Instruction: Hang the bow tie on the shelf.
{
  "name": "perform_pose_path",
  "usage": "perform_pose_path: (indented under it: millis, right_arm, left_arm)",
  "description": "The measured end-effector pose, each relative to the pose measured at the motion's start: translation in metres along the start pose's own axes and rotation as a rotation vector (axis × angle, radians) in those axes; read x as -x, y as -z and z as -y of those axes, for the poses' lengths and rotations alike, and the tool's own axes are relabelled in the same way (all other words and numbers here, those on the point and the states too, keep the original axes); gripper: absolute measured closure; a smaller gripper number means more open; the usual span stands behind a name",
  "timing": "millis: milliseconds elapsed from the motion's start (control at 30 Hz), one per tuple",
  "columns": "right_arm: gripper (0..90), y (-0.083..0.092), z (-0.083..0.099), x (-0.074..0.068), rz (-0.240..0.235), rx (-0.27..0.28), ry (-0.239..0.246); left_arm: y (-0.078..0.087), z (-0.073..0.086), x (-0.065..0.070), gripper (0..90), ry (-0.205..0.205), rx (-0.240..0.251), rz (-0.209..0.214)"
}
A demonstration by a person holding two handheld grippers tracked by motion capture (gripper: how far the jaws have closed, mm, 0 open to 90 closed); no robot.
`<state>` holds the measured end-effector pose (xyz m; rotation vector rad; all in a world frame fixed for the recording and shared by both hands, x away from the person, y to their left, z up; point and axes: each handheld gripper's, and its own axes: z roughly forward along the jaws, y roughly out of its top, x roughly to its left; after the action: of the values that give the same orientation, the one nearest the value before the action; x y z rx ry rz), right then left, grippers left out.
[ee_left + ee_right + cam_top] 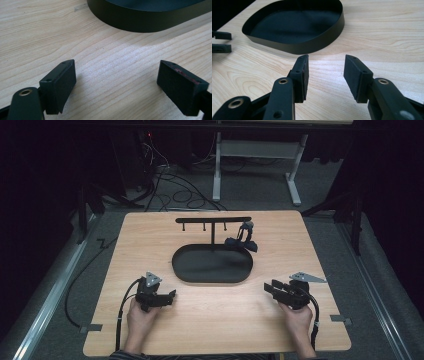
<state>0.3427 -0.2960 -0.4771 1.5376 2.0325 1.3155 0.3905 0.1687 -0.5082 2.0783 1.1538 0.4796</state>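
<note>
A black oval tray (212,281) lies empty in the middle of the wooden table (150,235). From its far side rises a black T-shaped stand (213,220) with small hooks under its bar. A dark looped object (244,239) hangs near the bar's right end, too small to identify. My left gripper (171,295) rests on the table front-left of the tray. Its jaws stand wide open (116,63) over bare wood, with the tray wall (150,23) just ahead. My right gripper (268,288) sits front-right of the tray, open (326,58) and holding nothing, pointing at the tray (312,46).
The left gripper's jaw tips (222,41) appear at the far left of the right gripper view. Cables (175,190) and a white table frame (255,150) lie on the floor beyond the table. A metal rail (55,290) runs along the left side.
</note>
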Motion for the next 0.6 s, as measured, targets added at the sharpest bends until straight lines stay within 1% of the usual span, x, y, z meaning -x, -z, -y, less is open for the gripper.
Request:
perform_pose_path:
  millis: [267, 367, 467, 500, 600]
  right_arm:
    - [56.8, -0.0055, 0.0049, 0.0001, 0.014, -0.021, 0.014]
    - [56.8, -0.0071, 0.0064, -0.0004, 0.019, -0.026, 0.009]
    - [56.7, -0.0086, 0.0074, -0.0013, 0.026, -0.033, 0.017]
    - [56.6, -0.01, 0.008, -0.0021, 0.036, -0.037, 0.031]
    - [56.5, -0.0115, 0.0091, -0.0034, 0.042, -0.046, 0.033]
  left_arm:
    - [-0.0001, 0.0, 0.0001, 16.0, 0.002, 0.002, 0.0]
    - [-0.0001, 0.0, 0.0002, 16.0, 0.002, 0.002, 0.0]
    - [-0.0001, 0.0, 0.0002, 16.0, 0.002, 0.002, 0.0]
    - [-0.0001, 0.0, 0.0001, 16.0, 0.002, 0.002, 0.0]
    - [-0.0001, 0.0, 0.0001, 16.0, 0.002, 0.002, 0.0]
